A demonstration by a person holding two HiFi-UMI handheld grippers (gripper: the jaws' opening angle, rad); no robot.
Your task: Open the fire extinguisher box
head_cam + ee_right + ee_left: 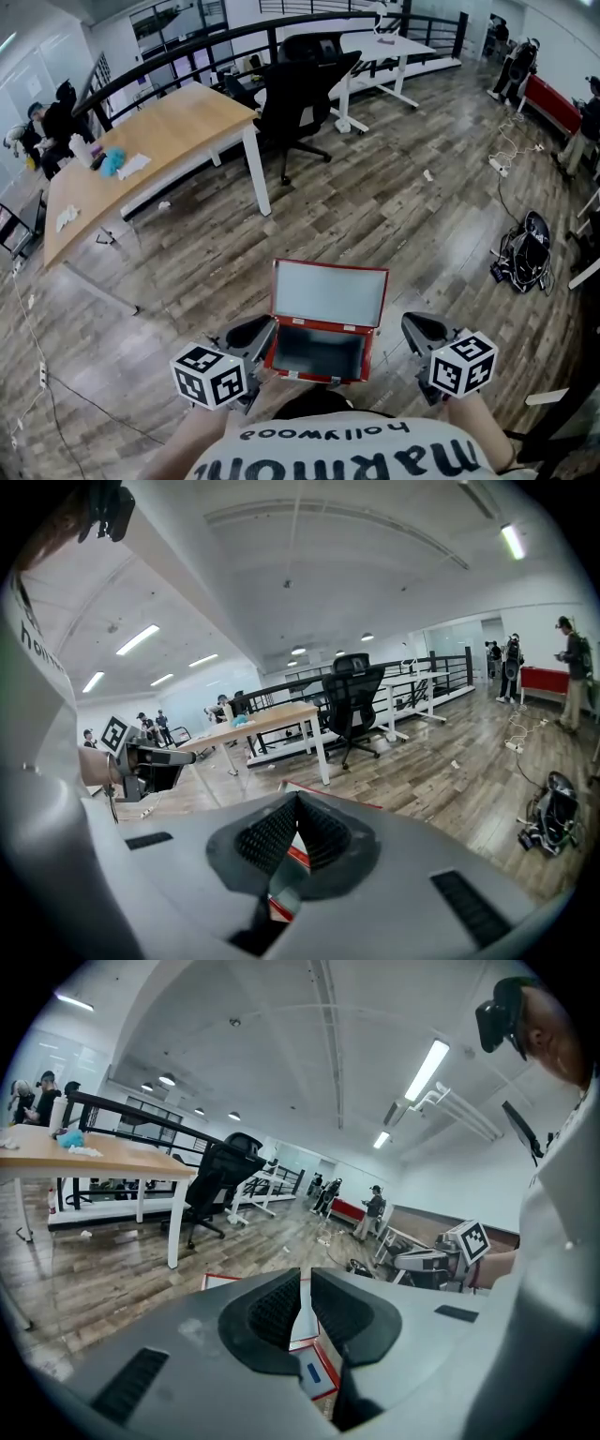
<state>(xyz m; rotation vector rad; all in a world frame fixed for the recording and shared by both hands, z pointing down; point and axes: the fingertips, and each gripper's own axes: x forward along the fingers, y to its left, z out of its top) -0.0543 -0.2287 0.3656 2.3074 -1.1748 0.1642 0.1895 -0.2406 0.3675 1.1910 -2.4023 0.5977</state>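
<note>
The red fire extinguisher box (323, 325) stands on the wood floor right in front of me. Its lid (330, 293) is raised and shows a pale inside, and the dark interior looks empty. My left gripper (265, 330) hovers at the box's left side with its jaws shut on nothing. My right gripper (411, 324) is a little to the right of the box, also shut and empty. In the left gripper view the gripper (306, 1275) points over the box (221, 1281). In the right gripper view the gripper (297, 800) has the box's red edge (330, 797) just beyond it.
A long wooden desk (150, 150) stands to the far left, with a black office chair (300, 94) beside it. A dark bag with cables (527, 248) lies on the floor at right. A power strip (498, 166) lies further back. People stand at the room's edges.
</note>
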